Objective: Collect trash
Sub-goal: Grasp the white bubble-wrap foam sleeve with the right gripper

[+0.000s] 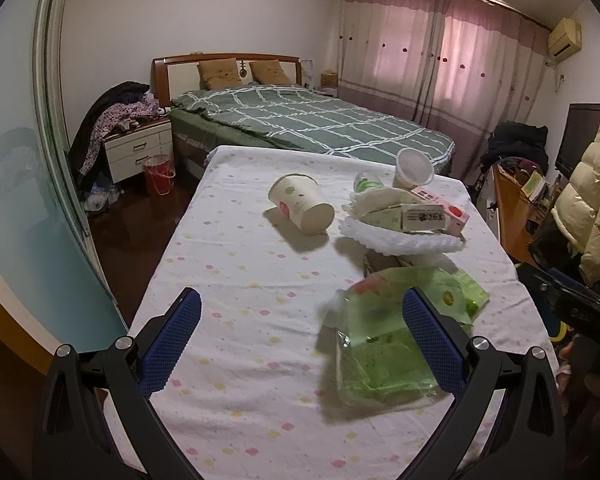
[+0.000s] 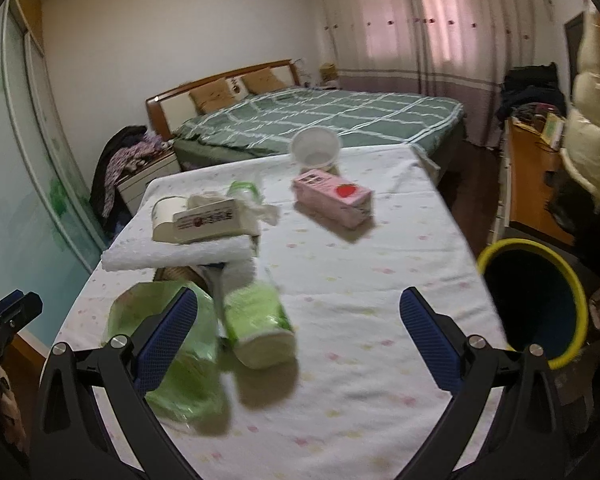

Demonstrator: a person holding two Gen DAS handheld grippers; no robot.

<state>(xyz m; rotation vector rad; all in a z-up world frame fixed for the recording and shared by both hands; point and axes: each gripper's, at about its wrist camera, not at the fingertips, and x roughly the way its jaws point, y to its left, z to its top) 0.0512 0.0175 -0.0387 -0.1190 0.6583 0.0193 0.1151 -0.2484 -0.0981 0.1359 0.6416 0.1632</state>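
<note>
Tablecloth (image 1: 236,280) — pastel-dotted — bed (image 1: 308,124) beyond.

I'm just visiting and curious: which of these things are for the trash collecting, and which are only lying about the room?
For the job: paper cup, pink carton, clear plastic cup, green wrapper, yellow-rimmed bin.

Just lying about: bed, nightstand, red bucket, curtains, puffy coat.
</note>
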